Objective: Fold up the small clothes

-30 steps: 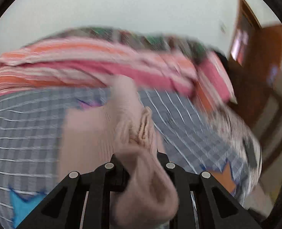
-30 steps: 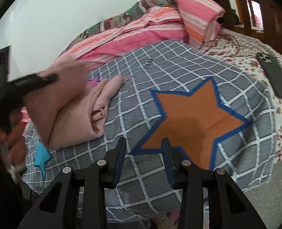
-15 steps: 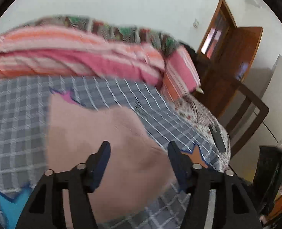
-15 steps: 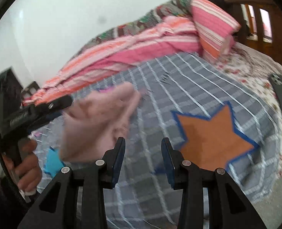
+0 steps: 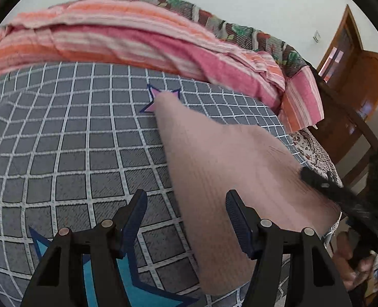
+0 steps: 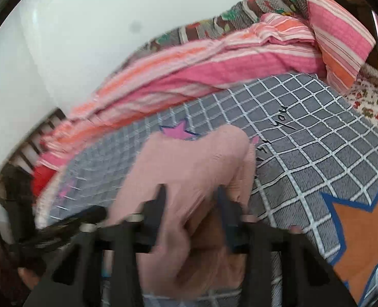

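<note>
A pale pink knit garment (image 5: 227, 166) lies spread on the grey checked blanket (image 5: 74, 153), its far tip on a small pink star. My left gripper (image 5: 186, 212) hovers open above the garment's near left edge and holds nothing. The right gripper's black fingers (image 5: 324, 186) reach onto the garment's right edge. In the blurred right wrist view, my right gripper (image 6: 192, 199) is closing with the pink garment (image 6: 194, 158) bunched between its jaws. The left gripper (image 6: 74, 220) shows as a dark blur at lower left.
A pink and orange striped quilt (image 5: 137, 41) is piled along the far side of the bed, with a striped pillow (image 6: 342, 38) at its right end. A large orange star (image 6: 363, 230) marks the blanket. A wooden door (image 5: 355, 76) and chair stand beyond.
My left gripper opened, let go of the pink garment and moved left. The garment now lies spread out. My right gripper swung left over the garment and now has its fabric between the jaws.
</note>
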`<state>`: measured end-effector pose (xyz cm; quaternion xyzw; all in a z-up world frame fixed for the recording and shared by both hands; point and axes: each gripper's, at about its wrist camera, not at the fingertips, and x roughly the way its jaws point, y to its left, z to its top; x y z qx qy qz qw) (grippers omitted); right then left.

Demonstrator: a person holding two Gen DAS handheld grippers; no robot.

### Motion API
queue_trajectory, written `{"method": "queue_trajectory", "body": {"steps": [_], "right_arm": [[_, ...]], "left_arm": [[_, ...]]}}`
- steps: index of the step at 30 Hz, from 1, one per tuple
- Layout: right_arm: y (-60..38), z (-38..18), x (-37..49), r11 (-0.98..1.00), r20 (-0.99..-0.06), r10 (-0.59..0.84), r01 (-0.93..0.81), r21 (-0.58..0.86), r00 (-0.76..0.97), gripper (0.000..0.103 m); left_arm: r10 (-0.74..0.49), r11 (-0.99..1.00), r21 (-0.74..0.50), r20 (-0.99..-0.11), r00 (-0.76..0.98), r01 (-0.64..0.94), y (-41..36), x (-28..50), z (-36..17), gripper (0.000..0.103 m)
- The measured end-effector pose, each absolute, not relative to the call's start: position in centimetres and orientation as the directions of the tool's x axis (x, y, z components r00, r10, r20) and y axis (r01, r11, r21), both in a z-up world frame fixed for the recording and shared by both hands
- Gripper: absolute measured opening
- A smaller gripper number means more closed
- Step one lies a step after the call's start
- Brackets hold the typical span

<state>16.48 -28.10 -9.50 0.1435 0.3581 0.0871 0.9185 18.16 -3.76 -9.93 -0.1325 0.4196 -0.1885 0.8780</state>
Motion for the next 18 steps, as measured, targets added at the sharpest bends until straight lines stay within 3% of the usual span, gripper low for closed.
{"method": "queue_trajectory", "body": {"steps": [7, 12, 14, 16, 18], "right_arm": [[-29.6, -11.9, 14.4, 0.962, -0.617, 0.178, -0.003, 0.274, 0.766, 0.012], [-30.8, -12.6, 14.2, 0.936, -0.630, 0.237, 0.000, 0.352, 0.739, 0.015], [-31.3, -12.0, 14.4, 0.914, -0.616, 0.289, -0.018, 0.406, 0.733, 0.023], [-31.5, -12.0, 14.8, 0.902, -0.610, 0.312, -0.024, 0.432, 0.728, 0.058], [-31.6, -12.5, 15.8, 0.890, -0.612, 0.326, -0.016, 0.456, 0.721, 0.068]], "left_arm": [[-0.470, 0.876, -0.437, -0.672, 0.572, 0.206, -2.1, 18.9, -10.8, 0.061], [-0.464, 0.879, -0.433, -0.672, 0.577, 0.202, -1.4, 19.4, -10.3, 0.061], [-0.467, 0.876, -0.437, -0.661, 0.587, 0.204, -0.9, 19.4, -9.8, 0.061], [-0.474, 0.870, -0.450, -0.648, 0.596, 0.203, -0.4, 19.4, -9.4, 0.061], [-0.485, 0.861, -0.468, -0.640, 0.596, 0.198, 0.2, 19.5, -9.3, 0.061]]}}
